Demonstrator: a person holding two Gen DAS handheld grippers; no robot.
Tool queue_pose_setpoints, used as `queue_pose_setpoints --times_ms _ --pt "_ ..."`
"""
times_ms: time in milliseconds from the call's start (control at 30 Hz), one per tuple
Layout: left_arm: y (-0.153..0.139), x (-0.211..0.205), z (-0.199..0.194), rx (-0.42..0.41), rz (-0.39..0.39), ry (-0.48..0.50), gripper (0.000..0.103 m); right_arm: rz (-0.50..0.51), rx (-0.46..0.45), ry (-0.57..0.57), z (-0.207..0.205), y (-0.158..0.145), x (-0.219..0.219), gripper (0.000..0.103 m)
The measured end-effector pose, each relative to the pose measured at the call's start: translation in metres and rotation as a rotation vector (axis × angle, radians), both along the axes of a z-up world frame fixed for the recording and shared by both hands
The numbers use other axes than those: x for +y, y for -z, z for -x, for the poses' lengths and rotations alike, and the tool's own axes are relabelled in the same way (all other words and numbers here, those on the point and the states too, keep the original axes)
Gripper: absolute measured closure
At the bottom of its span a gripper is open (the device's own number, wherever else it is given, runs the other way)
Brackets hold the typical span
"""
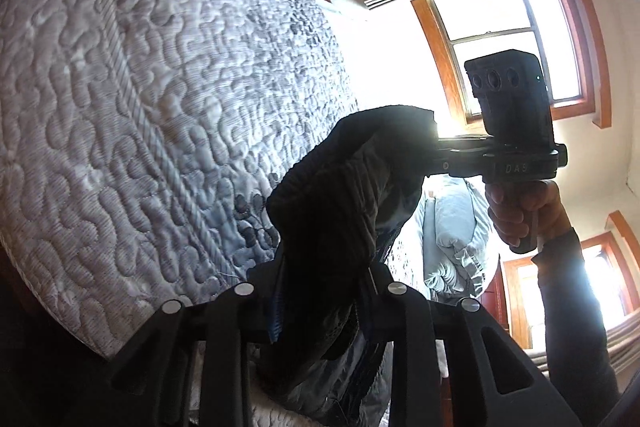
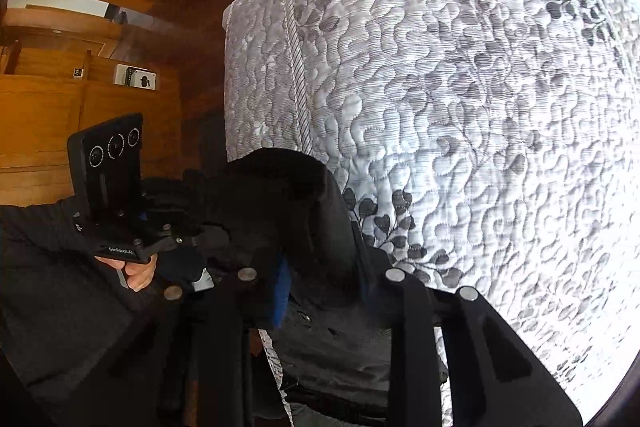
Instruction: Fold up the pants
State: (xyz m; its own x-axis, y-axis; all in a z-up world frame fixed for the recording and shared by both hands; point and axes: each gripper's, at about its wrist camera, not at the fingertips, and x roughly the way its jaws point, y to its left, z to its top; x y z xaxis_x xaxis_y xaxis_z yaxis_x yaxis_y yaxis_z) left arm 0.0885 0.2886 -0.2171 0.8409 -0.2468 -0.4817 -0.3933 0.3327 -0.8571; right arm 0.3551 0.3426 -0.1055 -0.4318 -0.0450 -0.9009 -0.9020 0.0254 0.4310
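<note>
Early stage: left gripper (image 1: pixel 324 291) and right gripper (image 2: pixel 320 287) each clamped on the dark pants (image 1: pixel 340 187), bunched between them above the quilt (image 1: pixel 140 107), no fold visible

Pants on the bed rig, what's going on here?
A person holds a gripper in each hand, both clamped on dark pants. The left gripper pinches one bunched part of the fabric; the right gripper pinches another. The pants hang between them above the quilted bedspread, not yet folded. The right hand shows in the left wrist view.
</note>
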Motion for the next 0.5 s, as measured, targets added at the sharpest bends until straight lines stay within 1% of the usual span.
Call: queue_pose_setpoints --times_ms 67,200,333,500 --pt "-0.018 -0.009 -0.008 -0.009 -0.038 0.026 0.075 -0.012 -0.025 0.014 -0.001 -0.019 -0.017 0.078" --pt "-0.046 -0.026 -0.014 -0.028 -0.112 0.074 0.076 -0.032 -0.068 0.041 0.005 -0.045 -0.040 0.079" --pt "-0.060 -0.035 -0.009 -0.047 -0.141 0.103 0.076 -0.051 -0.100 0.067 0.009 -0.068 -0.063 0.079" --pt "-0.079 -0.054 -0.007 -0.062 -0.183 0.135 0.076 -0.081 -0.134 0.078 0.016 -0.084 -0.086 0.080"
